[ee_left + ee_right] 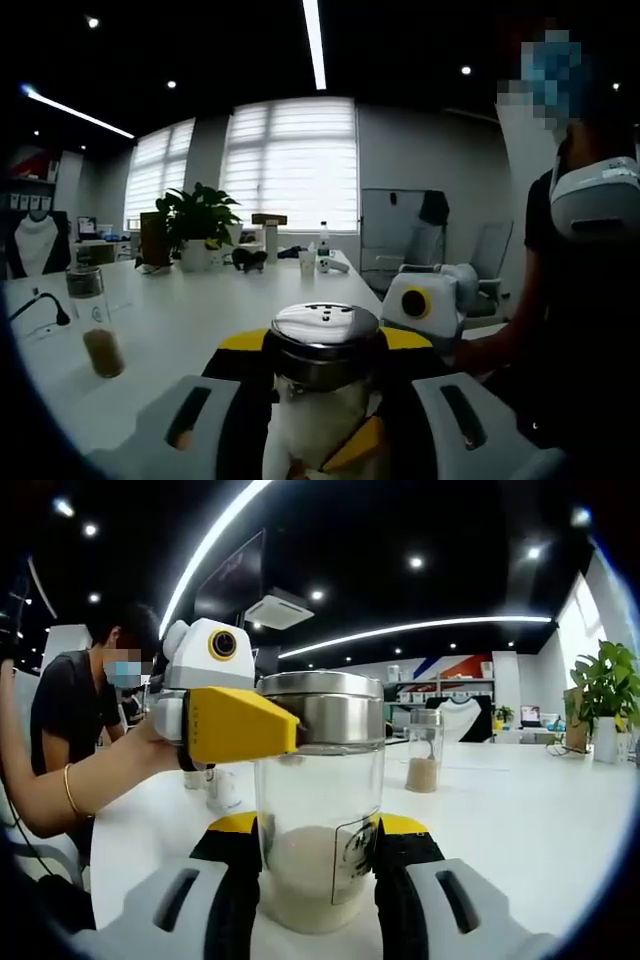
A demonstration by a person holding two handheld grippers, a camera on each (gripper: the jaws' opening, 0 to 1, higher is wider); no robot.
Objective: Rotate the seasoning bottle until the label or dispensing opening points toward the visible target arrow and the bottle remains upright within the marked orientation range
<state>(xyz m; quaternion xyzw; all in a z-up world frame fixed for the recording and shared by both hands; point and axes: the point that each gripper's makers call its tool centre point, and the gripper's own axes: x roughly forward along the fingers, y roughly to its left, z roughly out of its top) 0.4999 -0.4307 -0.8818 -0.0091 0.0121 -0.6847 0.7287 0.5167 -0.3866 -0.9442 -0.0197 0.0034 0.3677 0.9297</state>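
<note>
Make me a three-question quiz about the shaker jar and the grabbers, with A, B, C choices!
1. Where does the seasoning bottle stand?
A. on the white table
B. on a chair
C. on the floor

2. What colour are the pads on the left gripper?
A. red
B. yellow
C. green

3. What is the right gripper doing?
A. hanging open
B. holding a plant
C. clamping the bottle's glass body

Answers: 1 A, its base rests on the table; 2 B, the pad at the metal lid is yellow; 3 C, both jaws press its sides.
</note>
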